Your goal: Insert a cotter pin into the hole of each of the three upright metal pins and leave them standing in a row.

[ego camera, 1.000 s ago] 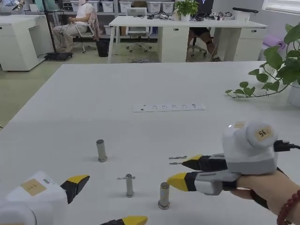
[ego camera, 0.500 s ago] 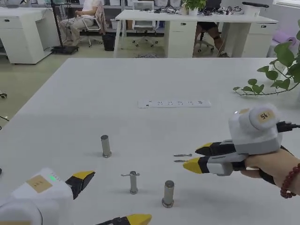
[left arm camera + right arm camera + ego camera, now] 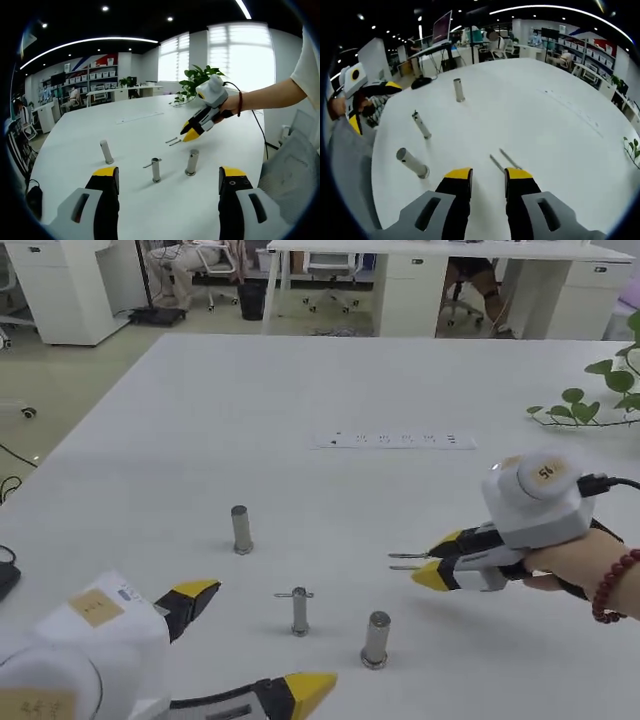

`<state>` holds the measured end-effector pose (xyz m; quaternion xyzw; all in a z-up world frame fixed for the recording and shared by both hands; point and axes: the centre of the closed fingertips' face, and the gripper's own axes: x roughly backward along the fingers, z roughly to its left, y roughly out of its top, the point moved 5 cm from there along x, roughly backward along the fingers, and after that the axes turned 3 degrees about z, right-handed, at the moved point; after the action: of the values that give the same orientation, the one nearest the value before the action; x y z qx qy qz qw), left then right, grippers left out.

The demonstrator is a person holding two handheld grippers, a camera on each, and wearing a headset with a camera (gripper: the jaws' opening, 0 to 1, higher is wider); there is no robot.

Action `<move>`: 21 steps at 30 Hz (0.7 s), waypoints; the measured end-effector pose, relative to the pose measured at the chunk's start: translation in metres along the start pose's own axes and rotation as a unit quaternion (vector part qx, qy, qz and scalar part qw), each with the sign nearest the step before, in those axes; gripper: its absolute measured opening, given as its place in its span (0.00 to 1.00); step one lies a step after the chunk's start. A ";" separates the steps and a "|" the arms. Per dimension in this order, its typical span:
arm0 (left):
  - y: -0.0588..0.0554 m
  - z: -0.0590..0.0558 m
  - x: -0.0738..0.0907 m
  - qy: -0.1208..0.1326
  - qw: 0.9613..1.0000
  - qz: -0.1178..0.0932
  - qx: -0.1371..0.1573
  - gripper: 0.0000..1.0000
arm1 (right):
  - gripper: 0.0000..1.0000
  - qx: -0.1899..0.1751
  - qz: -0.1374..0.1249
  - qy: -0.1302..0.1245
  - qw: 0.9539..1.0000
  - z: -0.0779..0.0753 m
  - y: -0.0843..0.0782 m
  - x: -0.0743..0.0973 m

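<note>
Two cotter pins [image 3: 405, 561] lie just ahead of the right gripper [image 3: 430, 558].

Right tool [image 3: 433, 558]: position changed. It has drawn back to the right across the worktop [image 3: 300, 440], away from the nearest upright pin [image 3: 376, 638]. Its lower jaw tip, formerly close beside that pin's top, now lies just beside the two loose cotter pins [image 3: 408, 560].
</note>
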<state>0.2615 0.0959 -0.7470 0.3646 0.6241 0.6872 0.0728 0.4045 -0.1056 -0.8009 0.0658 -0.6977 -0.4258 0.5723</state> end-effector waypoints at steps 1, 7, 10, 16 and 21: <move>0.000 0.000 0.000 0.000 1.000 -0.001 0.001 0.81 | 0.27 0.003 0.005 0.000 1.000 -0.001 0.000 -0.002; -0.003 0.002 0.001 0.004 1.000 0.003 0.002 0.80 | 0.24 0.021 0.026 0.001 0.999 -0.008 -0.001 -0.009; -0.004 0.002 0.001 0.007 1.000 0.004 0.005 0.80 | 0.22 0.033 0.041 -0.001 0.999 -0.011 -0.003 -0.012; -0.005 0.001 -0.001 0.007 1.000 0.006 0.001 0.80 | 0.18 0.049 0.060 -0.003 0.997 -0.015 -0.006 -0.016; -0.007 -0.002 -0.002 0.002 1.000 0.010 -0.010 0.80 | 0.17 0.069 0.072 -0.001 0.995 -0.017 -0.004 -0.019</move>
<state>0.2594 0.0948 -0.7539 0.3688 0.6139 0.6946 0.0683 0.4234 -0.1059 -0.8179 0.0548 -0.7289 -0.3343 0.5949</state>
